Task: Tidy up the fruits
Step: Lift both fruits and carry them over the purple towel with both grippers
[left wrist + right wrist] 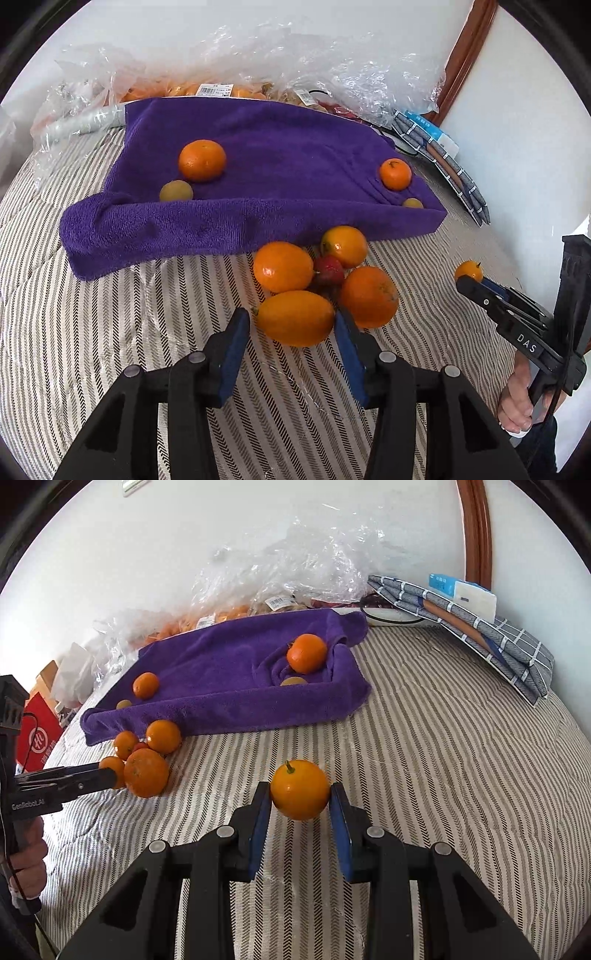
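A purple towel (258,184) lies on a striped bedspread (110,332) with two oranges (202,160) (395,173) and two small yellow-green fruits (176,191) on it. In front of the towel is a pile of oranges (282,266) around a red fruit (328,271). My left gripper (293,321) is open around the nearest oval orange (295,325), which rests on the bed; a thin gap shows at the left pad. My right gripper (300,794) is shut on a small stemmed orange (300,788), held over the bed to the right of the pile.
Crumpled clear plastic bags (295,62) with more fruit lie behind the towel along the white wall. A folded grey checked cloth (498,642) and a tissue pack (469,594) sit at the far right. A red box (37,738) stands off the bed's left side.
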A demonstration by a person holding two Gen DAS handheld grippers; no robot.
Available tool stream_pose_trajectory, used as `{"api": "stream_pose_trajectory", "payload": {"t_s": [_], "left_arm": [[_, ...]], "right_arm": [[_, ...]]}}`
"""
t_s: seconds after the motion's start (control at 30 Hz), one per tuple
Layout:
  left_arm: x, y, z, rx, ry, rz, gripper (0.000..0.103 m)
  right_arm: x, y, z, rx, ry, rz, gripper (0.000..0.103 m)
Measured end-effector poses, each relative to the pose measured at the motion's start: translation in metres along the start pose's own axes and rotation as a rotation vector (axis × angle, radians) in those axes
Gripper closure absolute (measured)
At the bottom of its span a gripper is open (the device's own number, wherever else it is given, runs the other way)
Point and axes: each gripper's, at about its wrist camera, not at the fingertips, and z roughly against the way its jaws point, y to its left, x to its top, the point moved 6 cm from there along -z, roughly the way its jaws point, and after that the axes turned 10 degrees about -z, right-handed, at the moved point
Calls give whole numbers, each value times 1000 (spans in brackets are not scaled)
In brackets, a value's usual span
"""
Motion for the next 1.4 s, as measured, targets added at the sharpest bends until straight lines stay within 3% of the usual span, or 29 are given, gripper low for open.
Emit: {"api": "stream_pose_trajectory", "payload": {"t_s": [0.23, 0.43, 0.67, 0.97, 1.4], "left_arm": [[1, -5, -4, 69, -52, -51, 58], [1, 0, 7, 22, -121, -33, 59], [2, 3, 17, 35, -169, -13, 59], [0, 7, 22, 55, -188, -11, 59], [-2, 15, 26, 9, -196, 63, 59]], "right_arm": [[-1, 0, -4, -11, 18, -2, 71], [1, -4, 2, 21, -12, -26, 71], [0, -3, 5, 21, -28, -18, 71], [3, -8, 8, 47, -33, -54, 71], [1, -4, 11, 22, -49, -46, 71]]}}
